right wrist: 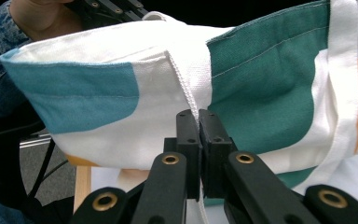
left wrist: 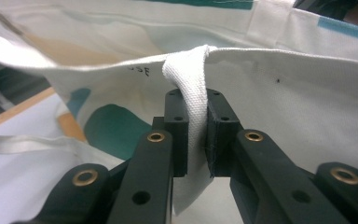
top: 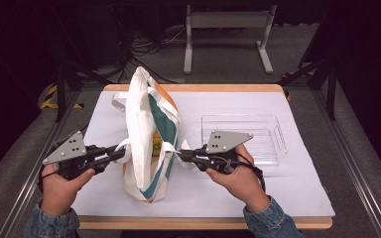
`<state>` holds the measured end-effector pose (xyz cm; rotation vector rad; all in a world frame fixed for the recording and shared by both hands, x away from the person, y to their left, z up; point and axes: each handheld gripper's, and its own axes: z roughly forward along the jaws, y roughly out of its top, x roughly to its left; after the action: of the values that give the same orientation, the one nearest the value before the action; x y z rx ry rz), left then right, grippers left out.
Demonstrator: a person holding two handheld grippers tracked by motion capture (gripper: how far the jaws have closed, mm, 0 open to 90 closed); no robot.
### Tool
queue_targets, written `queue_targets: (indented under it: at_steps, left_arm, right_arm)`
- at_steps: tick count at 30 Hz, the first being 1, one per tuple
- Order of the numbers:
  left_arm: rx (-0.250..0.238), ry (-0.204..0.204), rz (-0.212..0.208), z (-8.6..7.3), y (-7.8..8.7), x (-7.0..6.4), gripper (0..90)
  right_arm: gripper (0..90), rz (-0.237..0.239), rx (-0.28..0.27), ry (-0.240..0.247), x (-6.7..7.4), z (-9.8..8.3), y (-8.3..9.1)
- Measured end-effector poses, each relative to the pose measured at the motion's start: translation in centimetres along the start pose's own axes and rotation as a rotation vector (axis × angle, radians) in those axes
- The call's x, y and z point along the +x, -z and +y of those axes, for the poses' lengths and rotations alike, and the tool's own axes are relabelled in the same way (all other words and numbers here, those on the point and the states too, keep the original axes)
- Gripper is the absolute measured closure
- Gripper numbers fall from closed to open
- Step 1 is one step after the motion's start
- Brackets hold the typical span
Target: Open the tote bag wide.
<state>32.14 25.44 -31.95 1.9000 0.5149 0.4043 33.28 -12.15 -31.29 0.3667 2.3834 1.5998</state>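
Black hand-held gripper (left wrist: 197, 135) pinching woven white strap (left wrist: 193, 98), canvas tote (top: 149, 144).

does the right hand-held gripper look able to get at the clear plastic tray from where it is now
Probably not as things stand. The right hand-held gripper is shut on a white strap of the tote bag. The clear tray lies right behind it with bare table between, so after letting go the way looks free.

White tote bag (top: 146, 144) with teal, blue and orange patches; clear tray (top: 268, 126); white table cover (top: 297, 183)

Denim sleeves (top: 270, 215); black tools with brass rivets (left wrist: 156, 136).
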Motion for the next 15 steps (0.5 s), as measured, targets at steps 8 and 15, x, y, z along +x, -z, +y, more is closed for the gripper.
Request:
queue_targets:
  at_steps: [8,15]
  left_arm:
    - [0.025,0.008,0.064,-0.2,2.2,0.9,81.7]
    - [0.082,0.020,0.086,-0.5,3.6,1.5,82.0]
  right_arm:
    - [88.1,-0.042,-0.015,-0.012,-0.4,0.1,2.0]
    - [88.1,-0.077,-0.005,-0.027,-0.6,-0.3,3.5]
